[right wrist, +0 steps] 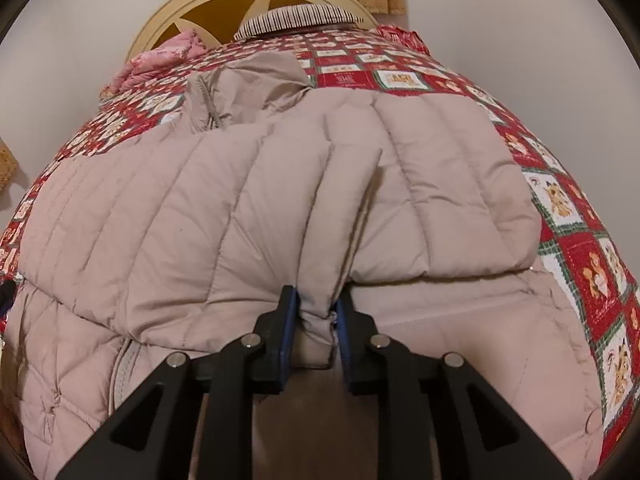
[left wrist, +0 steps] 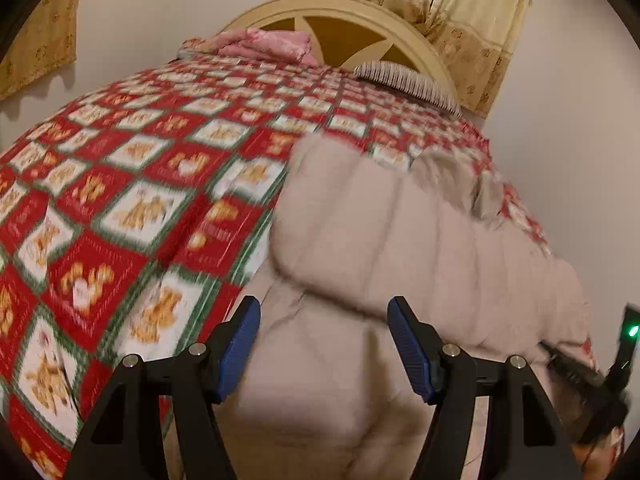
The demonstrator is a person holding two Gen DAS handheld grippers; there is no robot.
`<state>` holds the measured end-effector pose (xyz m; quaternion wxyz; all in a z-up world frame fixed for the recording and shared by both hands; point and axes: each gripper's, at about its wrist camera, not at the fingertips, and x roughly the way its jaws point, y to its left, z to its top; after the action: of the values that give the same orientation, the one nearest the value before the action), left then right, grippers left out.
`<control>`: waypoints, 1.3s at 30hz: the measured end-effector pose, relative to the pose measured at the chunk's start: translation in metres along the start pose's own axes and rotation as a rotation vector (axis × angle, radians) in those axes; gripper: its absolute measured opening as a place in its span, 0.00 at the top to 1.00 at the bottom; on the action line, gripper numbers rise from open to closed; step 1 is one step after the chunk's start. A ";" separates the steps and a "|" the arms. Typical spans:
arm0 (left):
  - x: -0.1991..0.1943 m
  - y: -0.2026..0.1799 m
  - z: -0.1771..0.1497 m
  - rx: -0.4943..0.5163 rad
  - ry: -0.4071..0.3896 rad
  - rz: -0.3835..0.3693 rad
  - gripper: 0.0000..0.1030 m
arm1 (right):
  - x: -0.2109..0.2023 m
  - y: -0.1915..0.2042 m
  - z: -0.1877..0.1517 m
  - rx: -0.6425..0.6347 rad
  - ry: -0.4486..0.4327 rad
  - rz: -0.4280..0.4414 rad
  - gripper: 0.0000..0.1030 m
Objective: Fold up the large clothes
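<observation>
On bedspread [right wrist: 592, 264]: puffer coat [right wrist: 240, 200] pinched by rt hand-held gripper [right wrist: 317, 312]

Left wrist view is motion-blurred: quilt [left wrist: 132, 184] pattern smeared, jacket [left wrist: 380, 240] edges soft. Jacket's near end cut off by bottom edge in both views. Right of jacket, dark device w/ green light [left wrist: 628, 336] partly out of frame, unidentifiable.
</observation>
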<state>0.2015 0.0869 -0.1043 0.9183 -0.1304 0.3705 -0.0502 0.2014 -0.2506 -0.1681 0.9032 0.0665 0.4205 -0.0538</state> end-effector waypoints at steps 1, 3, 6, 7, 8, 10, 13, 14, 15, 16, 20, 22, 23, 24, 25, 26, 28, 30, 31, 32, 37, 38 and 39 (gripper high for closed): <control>-0.003 -0.006 0.009 0.011 -0.019 0.003 0.35 | 0.000 0.002 0.000 -0.010 -0.003 -0.010 0.78; -0.004 -0.024 0.034 0.053 -0.058 0.025 0.35 | 0.000 0.005 -0.002 -0.026 -0.008 -0.027 0.77; 0.015 -0.051 0.068 0.098 -0.058 0.093 0.30 | -0.001 0.007 -0.002 -0.034 -0.013 -0.040 0.76; 0.023 -0.056 0.076 0.104 -0.057 0.084 0.29 | -0.001 0.006 -0.003 -0.029 -0.015 -0.038 0.75; 0.036 -0.062 0.083 0.112 -0.059 0.075 0.29 | -0.002 0.006 -0.003 -0.024 -0.016 -0.035 0.75; 0.063 -0.067 0.089 0.132 -0.064 0.111 0.29 | -0.001 0.004 -0.002 -0.013 -0.016 -0.024 0.71; 0.098 -0.053 0.078 0.105 -0.035 0.204 0.29 | -0.002 0.000 -0.001 0.008 -0.015 0.002 0.65; 0.108 -0.048 0.071 0.096 -0.025 0.216 0.29 | -0.003 -0.001 -0.001 0.012 -0.014 0.009 0.64; 0.118 -0.042 0.062 0.097 -0.018 0.235 0.29 | -0.003 -0.003 -0.001 0.019 -0.012 0.020 0.63; 0.132 -0.036 0.051 0.105 0.001 0.264 0.29 | -0.002 -0.004 -0.001 0.025 -0.008 0.032 0.59; 0.133 -0.034 0.049 0.103 0.003 0.269 0.28 | -0.005 0.000 0.003 -0.004 0.014 0.048 0.51; 0.132 -0.032 0.049 0.096 0.000 0.261 0.28 | -0.015 0.001 0.009 -0.022 0.033 0.042 0.51; 0.131 -0.030 0.049 0.088 -0.004 0.252 0.27 | -0.024 0.000 0.015 -0.016 0.015 0.052 0.50; 0.130 -0.030 0.049 0.082 -0.006 0.245 0.27 | -0.032 -0.002 0.020 -0.010 -0.007 0.063 0.50; 0.130 -0.029 0.049 0.076 -0.010 0.238 0.27 | -0.047 -0.004 0.032 0.006 -0.054 0.074 0.45; 0.128 -0.028 0.049 0.069 -0.017 0.230 0.27 | -0.055 -0.005 0.043 0.019 -0.081 0.070 0.40; 0.124 -0.027 0.049 0.053 -0.034 0.210 0.27 | -0.066 -0.003 0.073 0.058 -0.124 0.068 0.14; 0.120 -0.025 0.049 0.033 -0.053 0.180 0.27 | -0.061 0.006 0.107 0.096 -0.135 0.103 0.09; 0.118 -0.023 0.049 0.023 -0.060 0.169 0.27 | -0.051 0.012 0.128 0.106 -0.129 0.121 0.09; 0.117 -0.021 0.049 0.010 -0.066 0.156 0.27 | -0.035 0.020 0.148 0.103 -0.110 0.129 0.09; 0.117 -0.011 0.052 -0.054 -0.073 0.100 0.27 | 0.043 0.041 0.219 0.150 -0.001 0.095 0.10; 0.118 -0.009 0.052 -0.062 -0.074 0.093 0.27 | 0.059 0.043 0.228 0.169 0.020 0.088 0.10; 0.119 -0.009 0.053 -0.065 -0.074 0.088 0.27 | 0.078 0.045 0.239 0.195 0.051 0.085 0.10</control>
<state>0.3235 0.0665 -0.1446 0.9279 -0.1454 0.3431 0.0072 0.4378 -0.2490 -0.0723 0.8829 0.1733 0.4330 -0.0543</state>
